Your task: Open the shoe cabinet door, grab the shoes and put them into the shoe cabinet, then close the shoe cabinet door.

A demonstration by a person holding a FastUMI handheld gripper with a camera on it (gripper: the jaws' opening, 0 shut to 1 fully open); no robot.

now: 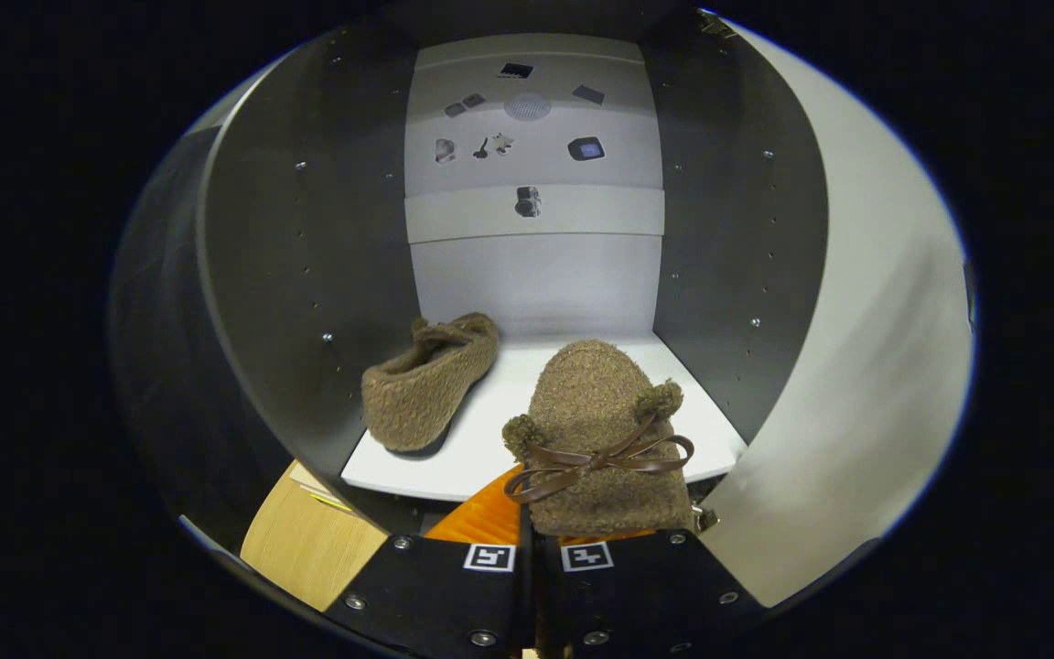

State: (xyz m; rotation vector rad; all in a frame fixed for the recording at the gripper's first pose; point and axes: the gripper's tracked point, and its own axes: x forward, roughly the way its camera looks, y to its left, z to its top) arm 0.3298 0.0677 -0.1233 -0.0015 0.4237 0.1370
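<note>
**Fuzzy slipper at the cabinet mouth**

Brown fuzzy slipper with a leather bow (602,437) sits clamped in the gripper (538,540), fingers pinched together on its heel, toe poking over the white shelf (490,430). Its matching brown slipper (429,382) already lies on that shelf, left side, inside the open dark-walled shoe cabinet (307,275).

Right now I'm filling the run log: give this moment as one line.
phase: placing second shoe | gripper: shut on bow slipper at shelf front | first slipper: on shelf, left | cabinet door: open
</note>
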